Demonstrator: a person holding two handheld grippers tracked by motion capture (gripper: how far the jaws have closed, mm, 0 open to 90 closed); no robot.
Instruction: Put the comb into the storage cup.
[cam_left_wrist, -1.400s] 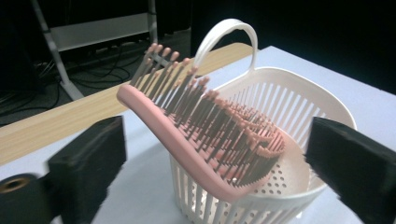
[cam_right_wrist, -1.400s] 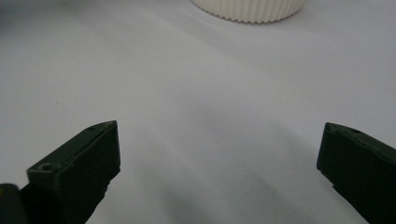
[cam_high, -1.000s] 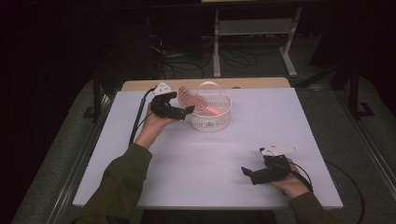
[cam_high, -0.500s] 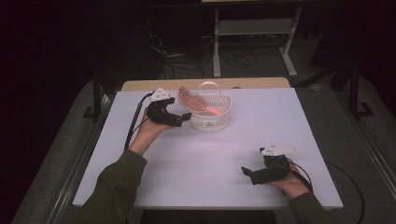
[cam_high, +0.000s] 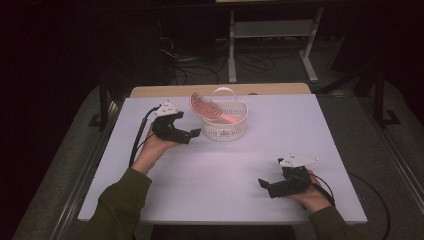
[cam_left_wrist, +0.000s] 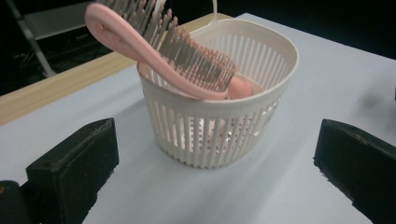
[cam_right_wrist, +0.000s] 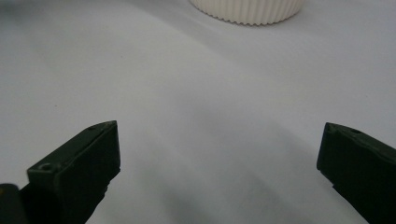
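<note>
A white slatted basket (cam_high: 225, 126) (cam_left_wrist: 219, 126) with a thin handle stands at the back middle of the white table (cam_high: 220, 170). A pink hairbrush (cam_high: 204, 108) (cam_left_wrist: 168, 51) leans inside it, its bristled head sticking out over the left rim. My left gripper (cam_high: 192, 134) (cam_left_wrist: 215, 172) is open, just left of the basket, its jaws wide apart with nothing between them. My right gripper (cam_high: 264, 185) (cam_right_wrist: 219, 172) is open near the front right of the table, low over the bare surface, pointing toward the basket's base (cam_right_wrist: 247, 9).
A wooden strip (cam_high: 165, 91) runs along the table's far edge. Behind it are a metal stand (cam_high: 272, 45) and cables on a dark floor. The sleeved left forearm (cam_high: 120, 205) crosses the front left of the table.
My left gripper has drawn back leftward and slightly toward me, away from the basket. The brush now rests in the basket, free of the jaws. The right gripper has stayed put.
</note>
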